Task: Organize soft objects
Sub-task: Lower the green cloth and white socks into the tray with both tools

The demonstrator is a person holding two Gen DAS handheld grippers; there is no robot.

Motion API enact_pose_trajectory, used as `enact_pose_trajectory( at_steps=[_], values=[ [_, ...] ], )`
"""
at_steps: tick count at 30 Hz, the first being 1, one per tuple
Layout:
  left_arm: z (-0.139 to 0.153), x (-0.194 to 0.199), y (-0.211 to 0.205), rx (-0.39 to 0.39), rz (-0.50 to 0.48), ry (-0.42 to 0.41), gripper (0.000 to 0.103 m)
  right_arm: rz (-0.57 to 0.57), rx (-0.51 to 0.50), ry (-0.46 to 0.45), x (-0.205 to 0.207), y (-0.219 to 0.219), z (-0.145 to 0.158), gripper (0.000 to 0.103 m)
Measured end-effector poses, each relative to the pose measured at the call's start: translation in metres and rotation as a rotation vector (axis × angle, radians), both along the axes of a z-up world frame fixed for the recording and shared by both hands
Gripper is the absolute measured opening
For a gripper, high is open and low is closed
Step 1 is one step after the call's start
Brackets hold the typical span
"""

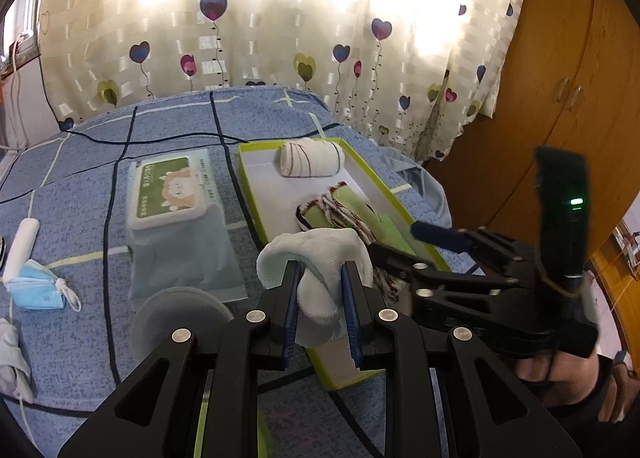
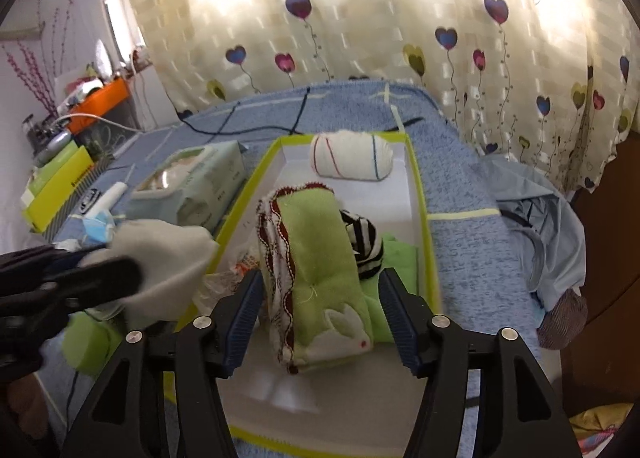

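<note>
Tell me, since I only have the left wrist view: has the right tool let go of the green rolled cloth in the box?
Observer: Yes. In the right wrist view the right tool stands open around the green rolled cloth, with gaps on both sides.
Operator: Is anything tucked behind that roll?
Observer: A black-and-white striped piece sits against its right side.
Operator: What lies right of the box?
Observer: A crumpled light blue garment on the bedspread.
Operator: And the left tool?
Observer: Its pale sock hangs beside the box's left rim.

Both wrist views close, angled down, sharing tray [image 1: 404, 217] [image 2: 420, 193]
</note>
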State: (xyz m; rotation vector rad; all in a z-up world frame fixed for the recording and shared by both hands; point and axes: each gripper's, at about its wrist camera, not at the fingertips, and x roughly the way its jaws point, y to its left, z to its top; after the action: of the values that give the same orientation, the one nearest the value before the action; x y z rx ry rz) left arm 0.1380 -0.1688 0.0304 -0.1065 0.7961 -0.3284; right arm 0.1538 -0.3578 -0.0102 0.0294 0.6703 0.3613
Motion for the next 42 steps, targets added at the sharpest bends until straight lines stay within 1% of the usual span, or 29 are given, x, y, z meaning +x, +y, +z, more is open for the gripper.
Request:
enact_pose_trajectory(
  at_steps=[5,7,13,19,23,28,31,37,42],
  values=[
    [-0.011,0.005,-0.016,0.012,-0.036,0.052,0.022,-0.026,0.007,-0.026,-0.011,-0.016,0.004,0.061],
    [-0.018,0.007,-0.023,0.017,-0.056,0.083,0.022,-0.044,0.028,-0.035,-0.013,-0.024,0.005,0.061],
    [-0.030,0.013,-0.036,0.039,-0.072,0.119,0.022,-0.089,0.072,-0.040,-0.014,-0.042,0.002,0.061],
    [-0.033,0.026,-0.044,0.045,-0.065,0.124,0.022,-0.108,0.114,-0.046,-0.015,-0.053,0.001,0.061],
    [-0.033,0.031,-0.044,0.027,-0.055,0.134,0.023,-0.105,0.118,-0.047,-0.016,-0.055,0.002,0.061],
    [-0.029,0.022,-0.042,0.026,-0.063,0.132,0.025,-0.109,0.113,-0.054,-0.019,-0.053,0.003,0.061],
    [-0.024,0.018,-0.042,0.044,-0.066,0.111,0.026,-0.109,0.112,-0.060,-0.024,-0.052,0.005,0.061],
    [-0.017,0.007,-0.037,0.025,-0.084,0.093,0.026,-0.111,0.108,-0.063,-0.035,-0.051,0.010,0.061],
    [-0.006,-0.005,-0.030,0.002,-0.089,0.068,0.026,-0.120,0.098,-0.077,-0.047,-0.048,0.017,0.063]
  ],
)
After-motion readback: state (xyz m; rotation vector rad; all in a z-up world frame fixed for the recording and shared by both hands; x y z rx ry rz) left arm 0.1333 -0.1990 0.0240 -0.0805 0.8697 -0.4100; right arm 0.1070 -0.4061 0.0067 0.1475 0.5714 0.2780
